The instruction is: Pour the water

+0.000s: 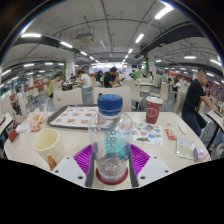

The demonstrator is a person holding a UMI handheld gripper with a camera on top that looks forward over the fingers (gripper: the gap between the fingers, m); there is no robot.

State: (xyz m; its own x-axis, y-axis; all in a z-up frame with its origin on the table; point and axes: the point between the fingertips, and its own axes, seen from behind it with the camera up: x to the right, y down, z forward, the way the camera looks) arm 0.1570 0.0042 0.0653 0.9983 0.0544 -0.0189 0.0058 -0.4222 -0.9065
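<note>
A clear plastic water bottle [111, 135] with a blue cap stands upright between my fingers, its base low between the purple pads [84, 158]. Both fingers of my gripper [112, 168] press against its sides, so the gripper is shut on it. The bottle holds water. A cream cup [47, 146] stands on the white table [160, 150] to the left of the fingers. A red paper cup [153, 108] stands farther off to the right, beyond the bottle.
A tray [72, 118] with a printed liner lies beyond the bottle at the left. Printed leaflets [148, 133] and a small packet [186, 149] lie at the right. People sit and stand at tables in the hall behind.
</note>
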